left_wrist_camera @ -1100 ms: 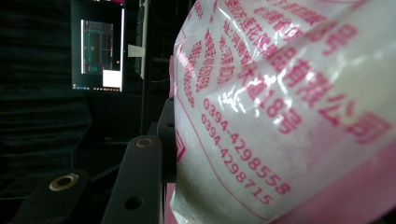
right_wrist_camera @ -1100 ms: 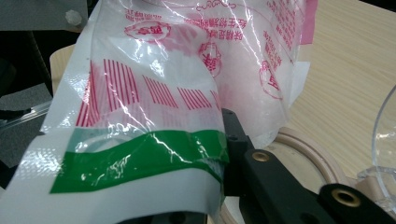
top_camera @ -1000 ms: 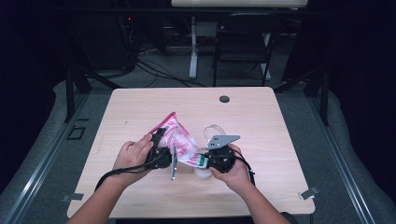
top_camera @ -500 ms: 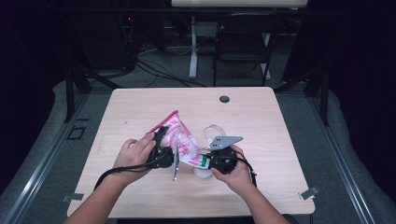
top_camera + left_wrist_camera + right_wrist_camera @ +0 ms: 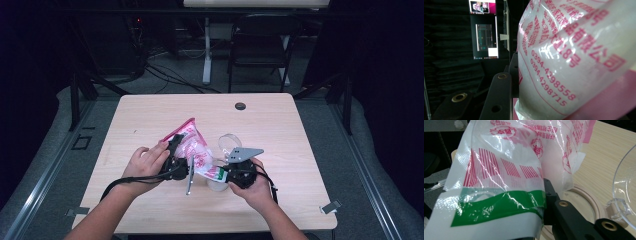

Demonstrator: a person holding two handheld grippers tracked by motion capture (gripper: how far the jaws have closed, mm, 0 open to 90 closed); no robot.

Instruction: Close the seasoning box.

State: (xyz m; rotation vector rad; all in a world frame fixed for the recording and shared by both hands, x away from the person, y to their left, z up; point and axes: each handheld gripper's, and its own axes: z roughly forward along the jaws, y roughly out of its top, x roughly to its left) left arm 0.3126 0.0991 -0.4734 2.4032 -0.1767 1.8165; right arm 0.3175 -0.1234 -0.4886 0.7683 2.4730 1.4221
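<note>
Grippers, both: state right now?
Left gripper: closed on the bag, around its filled pink end.
Right gripper: closed on the bag's green-striped end, over a cup.

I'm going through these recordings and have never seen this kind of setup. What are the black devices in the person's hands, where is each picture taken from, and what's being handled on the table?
A person sits at a wooden table holding a hand-operated two-jaw gripper in each hand. The high view looks down from above; the other two pictures come from cameras riding on each gripper, looking along its black jaws.

The left gripper and the right gripper both clamp one plastic bag, printed in red and pink with a green band, holding white contents. In the right gripper view the green band sits at the jaws. Under and beside the bag stand a round beige container and its clear lid.
</note>
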